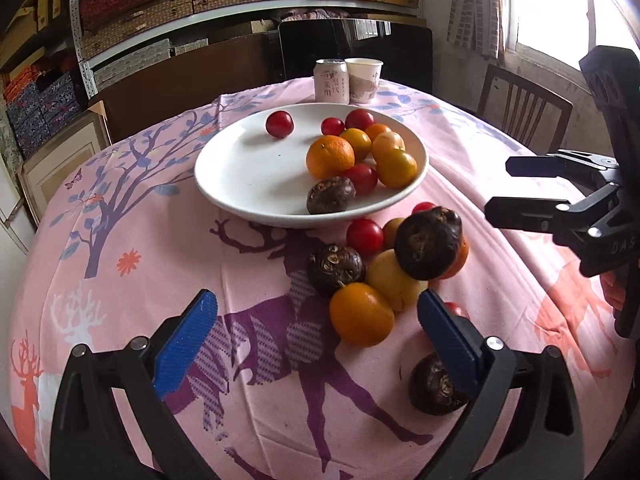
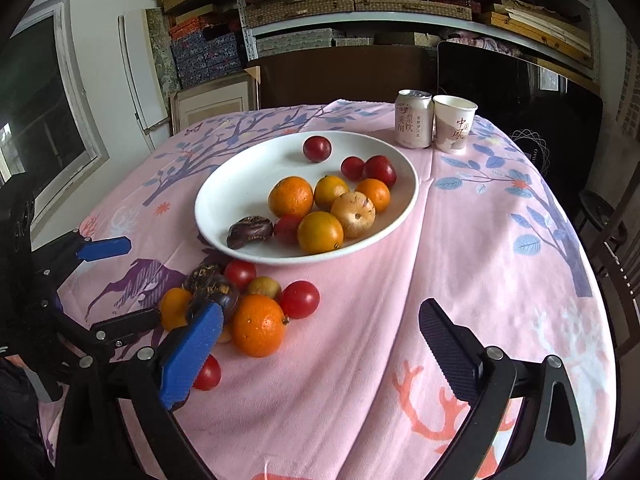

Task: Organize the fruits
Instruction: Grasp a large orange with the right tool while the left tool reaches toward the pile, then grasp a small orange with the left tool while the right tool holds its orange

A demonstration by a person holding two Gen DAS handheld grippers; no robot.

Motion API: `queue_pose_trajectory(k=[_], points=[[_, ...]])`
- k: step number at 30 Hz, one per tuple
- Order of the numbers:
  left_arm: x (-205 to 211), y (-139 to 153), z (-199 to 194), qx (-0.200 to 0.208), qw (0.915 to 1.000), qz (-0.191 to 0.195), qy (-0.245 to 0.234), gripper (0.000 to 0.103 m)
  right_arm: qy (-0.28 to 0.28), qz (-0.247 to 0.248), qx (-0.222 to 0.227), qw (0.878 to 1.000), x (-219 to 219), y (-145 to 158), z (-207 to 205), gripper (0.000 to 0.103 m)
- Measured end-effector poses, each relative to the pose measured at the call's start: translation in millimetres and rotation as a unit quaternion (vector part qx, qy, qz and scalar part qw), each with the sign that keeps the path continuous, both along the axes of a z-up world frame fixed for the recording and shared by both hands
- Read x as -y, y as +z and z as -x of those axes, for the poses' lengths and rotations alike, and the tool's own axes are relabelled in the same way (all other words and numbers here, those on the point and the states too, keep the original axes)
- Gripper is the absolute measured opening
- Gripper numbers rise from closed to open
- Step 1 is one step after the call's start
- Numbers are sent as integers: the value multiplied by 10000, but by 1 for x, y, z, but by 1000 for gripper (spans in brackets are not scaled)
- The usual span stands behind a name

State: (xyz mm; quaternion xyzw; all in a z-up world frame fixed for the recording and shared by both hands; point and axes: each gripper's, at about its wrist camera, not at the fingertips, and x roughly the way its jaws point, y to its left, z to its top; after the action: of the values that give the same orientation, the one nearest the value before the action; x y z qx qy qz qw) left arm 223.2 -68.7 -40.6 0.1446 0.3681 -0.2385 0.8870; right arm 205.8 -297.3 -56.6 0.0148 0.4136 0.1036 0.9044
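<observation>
Bare left half of plate (image 1: 224, 168); fruit pile (image 1: 384, 272) crowding its near rim.

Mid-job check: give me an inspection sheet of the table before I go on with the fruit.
Surface: round table under a pink deer-print cloth, wrinkled.
Job's things: white plate holds oranges, red cherry tomatoes, a yellowish fruit and one dark wrinkled fruit. A loose pile of the same kinds lies on the cloth just in front of the plate; one more dark fruit sits apart, near the left gripper.
Clutter: drink can and paper cup side by side beyond the plate.
Grippers: left gripper open, empty, facing the pile; right gripper open, empty.
Cables: nothing seen.
Surroundings: shelves of boxes, wooden chair, window.
</observation>
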Motion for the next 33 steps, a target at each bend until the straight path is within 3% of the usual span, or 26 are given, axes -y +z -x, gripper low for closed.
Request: queue_pose_trajectory(k=[7, 10, 11, 12, 13, 15, 16, 22, 26, 33], points=[[18, -8, 10, 123, 9979, -586, -234, 98, 180, 126, -159, 9996, -21, -26, -2, 99], [17, -10, 10, -7, 9980, -524, -350, 98, 304, 235, -227, 9990, -31, -36, -2, 98], [17, -10, 10, -41, 9980, -507, -374, 91, 342, 248, -271, 9987, -34, -38, -3, 94], [17, -11, 11, -85, 9978, -509, -421, 50, 383, 220, -302, 9986, -36, -39, -2, 81], [18, -14, 10, -230, 9971, -541, -474, 32, 402, 118, -340, 9985, -37, -40, -2, 70], [17, -17, 10, -324, 9969, -564, -435, 34, 374, -323, -465, 9977, -33, -42, -1, 41], [17, -17, 11, -297, 9967, -596, -459, 34, 321, -490, -520, 9969, -32, -43, -1, 38], [13, -12, 11, -330, 9975, -387, -494, 33, 136, -556, -427, 9974, -28, -37, 9, 37], [9, 2, 17, -137, 9983, -264, -499, 20, 18, -600, -194, 9980, -16, -20, 14, 37], [0, 15, 19, -15, 9990, -134, -422, 19, -67, -305, 196, 9993, -7, 11, 13, 37]])
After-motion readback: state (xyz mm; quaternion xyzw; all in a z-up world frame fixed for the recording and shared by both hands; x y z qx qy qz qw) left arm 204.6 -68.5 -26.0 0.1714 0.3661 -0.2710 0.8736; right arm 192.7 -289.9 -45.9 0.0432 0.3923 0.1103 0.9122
